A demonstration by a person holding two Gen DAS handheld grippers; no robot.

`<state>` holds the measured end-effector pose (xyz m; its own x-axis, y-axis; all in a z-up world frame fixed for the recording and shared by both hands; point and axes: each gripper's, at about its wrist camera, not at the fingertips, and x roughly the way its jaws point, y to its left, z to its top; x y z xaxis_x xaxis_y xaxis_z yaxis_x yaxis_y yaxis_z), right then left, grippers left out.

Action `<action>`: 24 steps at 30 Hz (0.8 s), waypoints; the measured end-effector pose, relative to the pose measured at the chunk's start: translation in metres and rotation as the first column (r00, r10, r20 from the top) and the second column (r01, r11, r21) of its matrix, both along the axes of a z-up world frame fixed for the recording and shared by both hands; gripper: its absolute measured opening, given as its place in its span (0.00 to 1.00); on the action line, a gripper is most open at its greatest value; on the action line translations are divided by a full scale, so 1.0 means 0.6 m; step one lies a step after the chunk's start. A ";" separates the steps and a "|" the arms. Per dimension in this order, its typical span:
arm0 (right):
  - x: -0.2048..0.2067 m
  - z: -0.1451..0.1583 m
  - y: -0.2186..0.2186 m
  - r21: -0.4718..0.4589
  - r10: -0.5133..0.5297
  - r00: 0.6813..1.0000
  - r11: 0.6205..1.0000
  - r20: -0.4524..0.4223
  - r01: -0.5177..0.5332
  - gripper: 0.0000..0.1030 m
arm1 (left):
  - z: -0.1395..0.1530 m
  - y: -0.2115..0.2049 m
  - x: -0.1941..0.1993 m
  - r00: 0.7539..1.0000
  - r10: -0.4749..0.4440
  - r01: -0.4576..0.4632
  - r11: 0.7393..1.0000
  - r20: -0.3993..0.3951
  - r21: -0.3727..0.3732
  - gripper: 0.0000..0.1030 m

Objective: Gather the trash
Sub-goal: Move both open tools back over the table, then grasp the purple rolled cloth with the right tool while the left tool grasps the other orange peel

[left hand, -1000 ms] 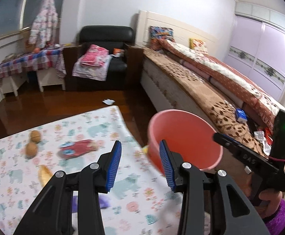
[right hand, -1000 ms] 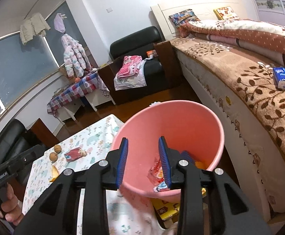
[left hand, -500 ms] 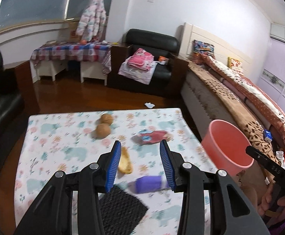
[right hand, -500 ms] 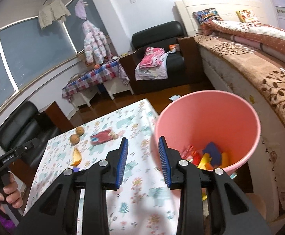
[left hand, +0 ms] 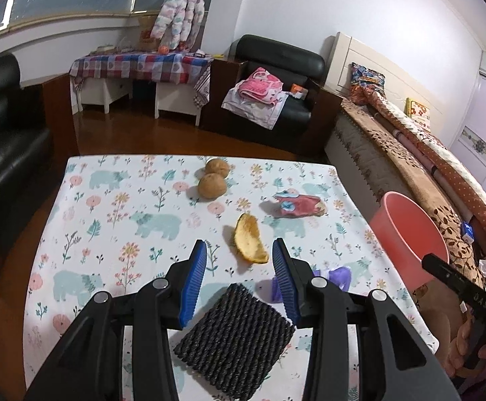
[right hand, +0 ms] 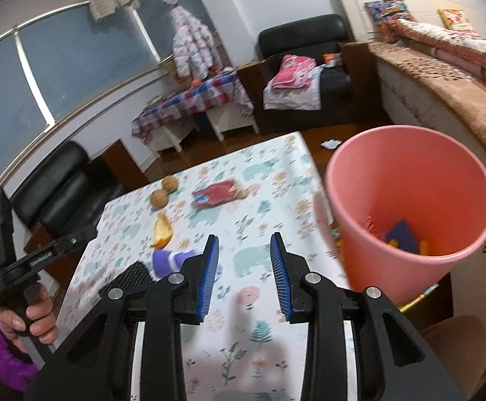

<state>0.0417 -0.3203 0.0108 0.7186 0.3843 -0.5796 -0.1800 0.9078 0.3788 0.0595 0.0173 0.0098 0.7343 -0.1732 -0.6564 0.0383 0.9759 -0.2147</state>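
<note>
On the floral tablecloth (left hand: 116, 207) lie an orange peel (left hand: 248, 239), a crumpled red wrapper (left hand: 298, 204), a purple wrapper (left hand: 334, 275), a black woven pad (left hand: 234, 337) and two brown round nuts (left hand: 212, 185). My left gripper (left hand: 239, 260) is open over the cloth, the peel just beyond its tips and the pad below it. My right gripper (right hand: 244, 257) is open and empty above the cloth. To its right stands the pink bucket (right hand: 410, 200) with several trash pieces inside. The peel (right hand: 162, 230), purple wrapper (right hand: 172, 260) and red wrapper (right hand: 219, 193) lie to its left.
The pink bucket (left hand: 406, 234) stands off the table's right edge, beside a long bed (left hand: 410, 167). A black armchair (left hand: 276, 77) with folded clothes and a checked-cloth table (left hand: 136, 67) stand behind. A black sofa (left hand: 2, 127) is at left. A hand (right hand: 32, 317) grips the left tool.
The left wrist view has swung left from the bucket onto the table, bringing the peel to the fingertips. The right gripper has swung left off the bucket, which now sits right of the fingers.
</note>
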 end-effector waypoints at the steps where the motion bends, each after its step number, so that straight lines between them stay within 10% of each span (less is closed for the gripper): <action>1: 0.002 -0.003 0.008 0.001 0.023 1.000 1.000 -0.005 -0.023 0.32 | -0.004 0.003 0.001 1.000 0.002 -0.002 1.000 -0.004 -0.003 0.39; 24: 0.128 -0.078 0.155 -0.018 0.365 0.915 0.927 -0.173 -0.374 0.45 | -0.058 0.029 0.034 0.994 0.054 -0.055 0.998 -0.094 -0.012 0.39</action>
<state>0.1186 -0.2276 -0.0362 0.4244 0.5722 -0.7018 -0.4456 0.8067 0.3882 0.0801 0.0347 -0.0248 0.6782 -0.1451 -0.7204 -0.0357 0.9727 -0.2295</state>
